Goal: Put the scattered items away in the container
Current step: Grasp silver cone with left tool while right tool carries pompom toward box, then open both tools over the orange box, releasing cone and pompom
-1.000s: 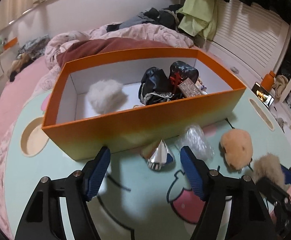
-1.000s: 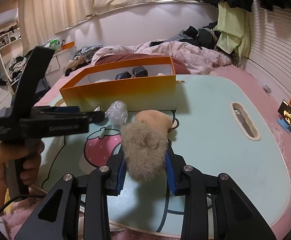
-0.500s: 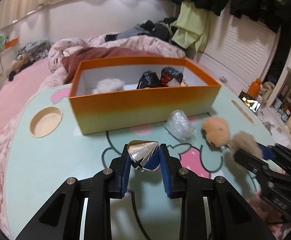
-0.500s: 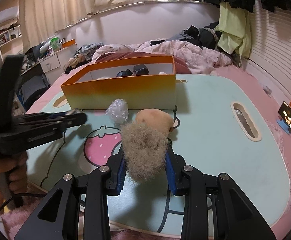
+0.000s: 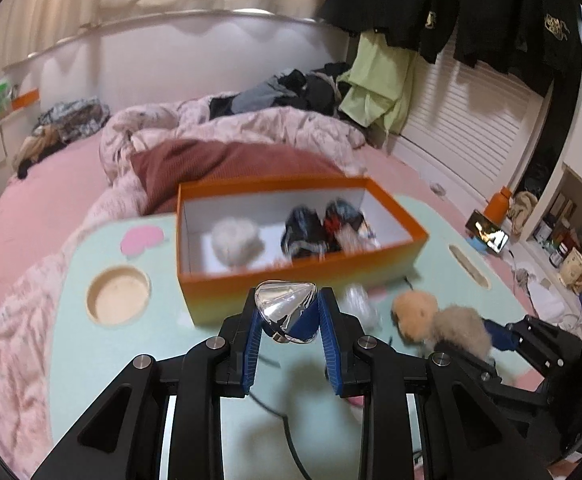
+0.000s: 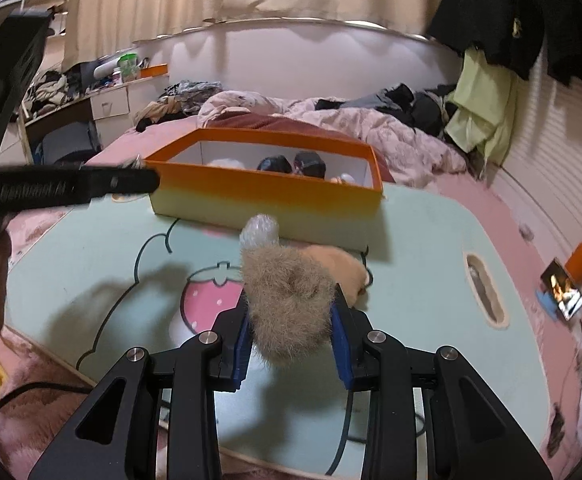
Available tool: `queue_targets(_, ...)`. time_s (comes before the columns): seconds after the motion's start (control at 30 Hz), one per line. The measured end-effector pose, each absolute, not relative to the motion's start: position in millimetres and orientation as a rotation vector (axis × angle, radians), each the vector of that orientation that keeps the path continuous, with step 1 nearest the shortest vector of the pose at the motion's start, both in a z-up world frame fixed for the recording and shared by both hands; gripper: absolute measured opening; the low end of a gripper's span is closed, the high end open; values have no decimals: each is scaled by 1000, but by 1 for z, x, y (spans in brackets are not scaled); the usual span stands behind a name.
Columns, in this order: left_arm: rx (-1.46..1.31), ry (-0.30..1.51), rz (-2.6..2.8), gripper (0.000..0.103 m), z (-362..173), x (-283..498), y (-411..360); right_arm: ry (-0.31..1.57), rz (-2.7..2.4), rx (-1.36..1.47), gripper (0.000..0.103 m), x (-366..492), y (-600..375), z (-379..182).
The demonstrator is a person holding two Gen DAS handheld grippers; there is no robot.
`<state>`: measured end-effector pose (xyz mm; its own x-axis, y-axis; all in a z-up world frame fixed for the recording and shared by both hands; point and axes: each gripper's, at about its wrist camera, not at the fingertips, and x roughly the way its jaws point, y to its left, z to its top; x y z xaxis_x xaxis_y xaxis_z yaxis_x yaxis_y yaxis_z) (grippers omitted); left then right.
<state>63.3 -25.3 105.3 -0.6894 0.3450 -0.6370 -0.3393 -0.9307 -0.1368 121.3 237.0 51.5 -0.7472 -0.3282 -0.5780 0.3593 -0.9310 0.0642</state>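
**Both grippers loaded, box ahead**

Nearest, the left gripper (image 5: 289, 322) has its jaws closed to a narrow gap on a shiny silver cone (image 5: 287, 310), point forward, lifted clear of the table (image 5: 71, 320), probably for carrying over the box wall. The right gripper (image 6: 291, 320) likewise pinches a grey fur ball (image 6: 289, 304), its pads sunk into the fluff.

At 12 o'clock beyond the fur ball, a tan fur ball (image 6: 341, 270) and a clear plastic wad (image 6: 259, 234) lie against the orange box (image 6: 267, 200), awaiting pickup. The box's near wall is the edge to clear. Inside, the left end beside the white puff (image 5: 235, 242) looks open.
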Motion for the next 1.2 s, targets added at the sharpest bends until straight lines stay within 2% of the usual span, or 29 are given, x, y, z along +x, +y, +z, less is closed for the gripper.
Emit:
queue_targets(0.13, -966, -5, 2602, 26, 124, 38, -25, 12, -2621, 846, 35, 97, 237, 72)
queue_targets(0.3, -957, -14, 2649, 26, 134, 6, -22, 30, -2658, 879, 35, 48, 226, 96)
queue_targets(0.53, -1082, 32, 2662, 26, 108, -34, -11, 21, -2647, 1006, 35, -17, 208, 92)
queue_targets(0.6, -1123, 15, 2639, 35, 98, -38, -9, 3, -2635, 1037, 38, -30, 204, 87)
queue_targets(0.67, -1159, -20, 2630, 76, 90, -39, -11, -29, -2627, 1077, 44, -41, 203, 79)
queue_targets(0.7, -1148, -34, 2638, 80, 88, -37, -13, -48, -2629, 1091, 51, -44, 203, 76)
queue_targets(0.8, -1088, -46, 2665, 89, 90, -25, -19, -122, -2658, 1084, 72, -40, 212, 74)
queue_targets(0.87, -1070, -37, 2684, 91, 95, -17, -22, -173, -2678, 1035, 80, -29, 219, 79)
queue_targets(1.07, -980, -66, 2711, 100, 114, 33, -29, -194, -2700, 919, 81, 11, 235, 105)
queue_targets(1.2, -1030, -19, 2662, 101, 95, 69, -25, -116, -2668, 925, 81, 52, 234, 104)
